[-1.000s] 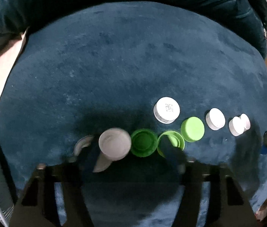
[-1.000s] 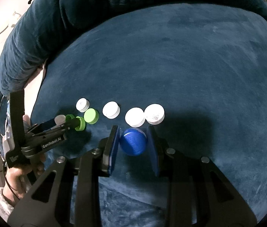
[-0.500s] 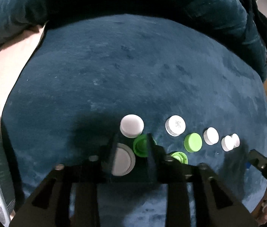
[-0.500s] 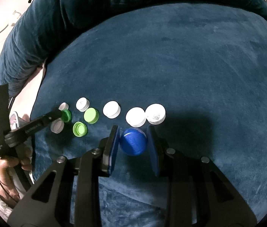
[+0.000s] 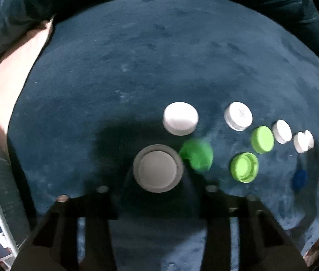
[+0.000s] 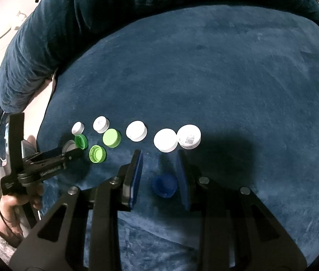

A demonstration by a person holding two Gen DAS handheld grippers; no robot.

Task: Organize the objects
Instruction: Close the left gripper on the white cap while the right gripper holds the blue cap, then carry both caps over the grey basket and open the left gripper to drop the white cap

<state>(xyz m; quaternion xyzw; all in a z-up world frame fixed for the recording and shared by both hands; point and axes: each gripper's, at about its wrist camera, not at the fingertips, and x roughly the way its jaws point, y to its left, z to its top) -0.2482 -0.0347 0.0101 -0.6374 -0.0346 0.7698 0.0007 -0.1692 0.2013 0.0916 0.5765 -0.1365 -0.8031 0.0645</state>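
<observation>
Left tongs (image 5: 158, 174): your jaws have just been closing and now clamp a grey cap (image 5: 158, 168), which fills the gap between the shadowed pads. A dark green cap (image 5: 196, 155), blurred, sits just beside it on the right, and a white cap (image 5: 180, 118) lies beyond both.

Right tongs (image 6: 160, 164): the jaws stand apart. A blue cap (image 6: 164, 185) lies on the blue plush cushion (image 6: 227, 79) between the pads, close against the right-hand pad and clear of the other one.

The left wrist view shows the grey cap's flat face and raised rim close up. Its own fingers are almost lost in shadow. The blue cap appears there only as a dim patch at the far right.

The right wrist view shows what the left cannot: your hand (image 6: 17, 203) around the left tool's handle, with the tips lying at the left end of the row. It also shows the whole row. Two light green caps, one open side up (image 6: 97, 154) and one top side up (image 6: 112, 137), lie to the right of the dark green one. Further right, two white caps touch each other, one plain (image 6: 165, 143) and one with a printed label (image 6: 189, 136).
</observation>
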